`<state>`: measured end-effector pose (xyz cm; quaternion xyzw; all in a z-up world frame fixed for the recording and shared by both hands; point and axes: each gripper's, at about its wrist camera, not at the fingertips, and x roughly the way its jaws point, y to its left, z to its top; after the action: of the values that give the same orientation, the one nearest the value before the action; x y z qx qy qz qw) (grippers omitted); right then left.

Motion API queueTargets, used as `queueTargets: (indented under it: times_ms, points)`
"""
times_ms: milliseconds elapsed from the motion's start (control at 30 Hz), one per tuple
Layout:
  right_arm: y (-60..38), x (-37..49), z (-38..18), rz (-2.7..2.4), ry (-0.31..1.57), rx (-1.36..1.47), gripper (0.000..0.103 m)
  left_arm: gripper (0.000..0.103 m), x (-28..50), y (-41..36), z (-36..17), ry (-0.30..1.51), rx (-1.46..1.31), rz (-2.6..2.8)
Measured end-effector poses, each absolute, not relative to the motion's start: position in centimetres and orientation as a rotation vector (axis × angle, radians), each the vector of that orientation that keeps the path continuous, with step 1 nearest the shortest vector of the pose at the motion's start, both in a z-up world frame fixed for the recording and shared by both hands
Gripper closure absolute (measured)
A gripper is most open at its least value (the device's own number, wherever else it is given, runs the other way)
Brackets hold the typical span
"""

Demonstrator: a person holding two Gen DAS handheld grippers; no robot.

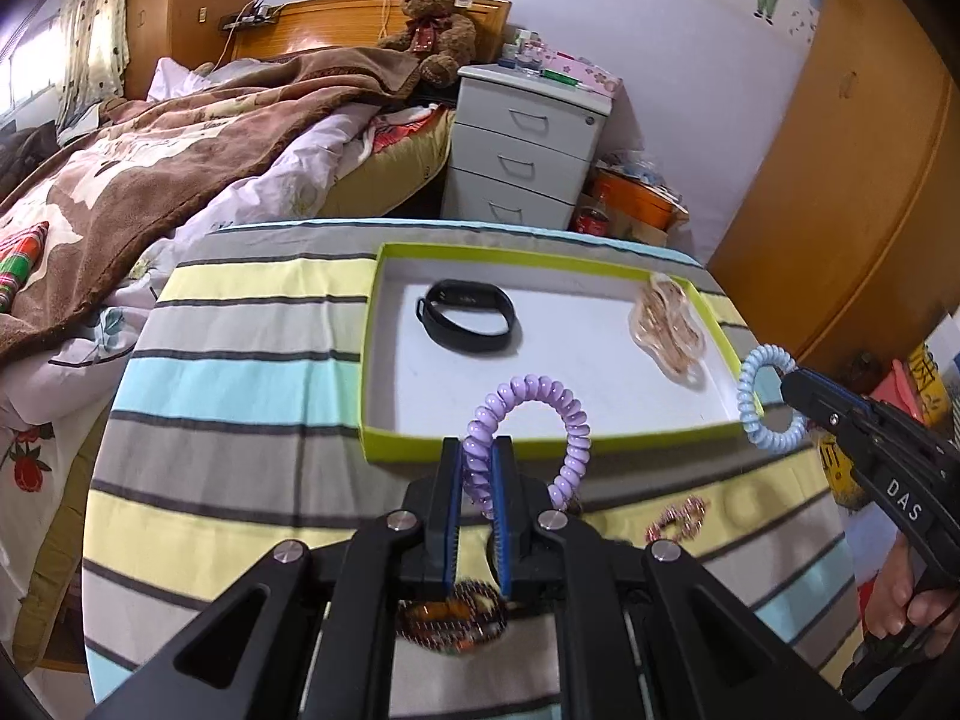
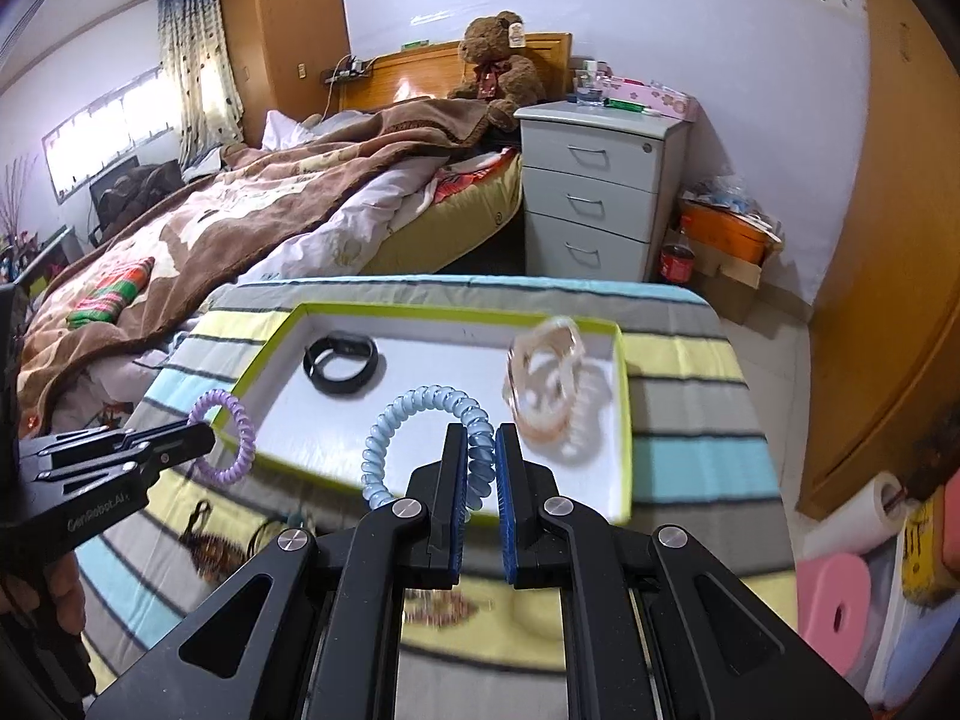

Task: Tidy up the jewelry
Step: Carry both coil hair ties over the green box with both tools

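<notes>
A bed [image 1: 150, 168] with a brown blanket fills the left of both views, a teddy bear [image 1: 435, 24] against its headboard and a white 3-drawer cabinet [image 1: 522, 150] beside it. In front stands a table under a striped cloth [image 1: 240, 372].

On the cloth lies a shallow tray [image 1: 552, 441] with a lime-green rim and a white floor. A black band [image 1: 468, 315] lies at its far left; a clear pinkish hair claw [image 1: 666, 330] lies at its far right, blurred in the right wrist view.

The left gripper [image 1: 478, 459] is clamped on a purple coil [image 1: 534, 420], a spiral hair tie. The loop stands up from the jaws over the tray's near rim. In the right wrist view this gripper [image 2: 201, 438] comes in from the left edge, its coil [image 2: 225, 438] at the tray's left corner.

The right gripper [image 2: 480, 450] is clamped on a blue coil [image 2: 414, 426], whose loop curls to the left above the tray's near part. In the left wrist view it [image 1: 789, 387] enters from the right with the coil [image 1: 762, 396] at the tray's right corner, a hand [image 1: 906, 594] on its handle.

On the cloth nearer than the tray lie 2 more pieces: a dark patterned scrunchie [image 1: 450, 618], partly under the left gripper, and a small pink-gold piece [image 1: 678, 519] further right.
</notes>
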<state>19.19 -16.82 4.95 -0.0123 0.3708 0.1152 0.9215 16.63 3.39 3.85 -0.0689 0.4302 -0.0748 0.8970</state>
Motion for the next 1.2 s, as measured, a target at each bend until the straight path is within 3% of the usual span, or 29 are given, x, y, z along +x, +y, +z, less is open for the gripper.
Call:
queueTargets:
  times_ms: [533, 1200]
  points:
    - [-12.6, 29.0, 1.3, 0.258, 0.879, -0.092, 0.093, 0.093, 22.6, 4.7, 1.5, 0.949, -0.169, -0.113]
    - [-10.5, 32.2, -1.5, 0.258, 0.954, -0.179, 0.093, 0.093, 25.1, 4.4, -1.0, 1.014, -0.173, -0.107]
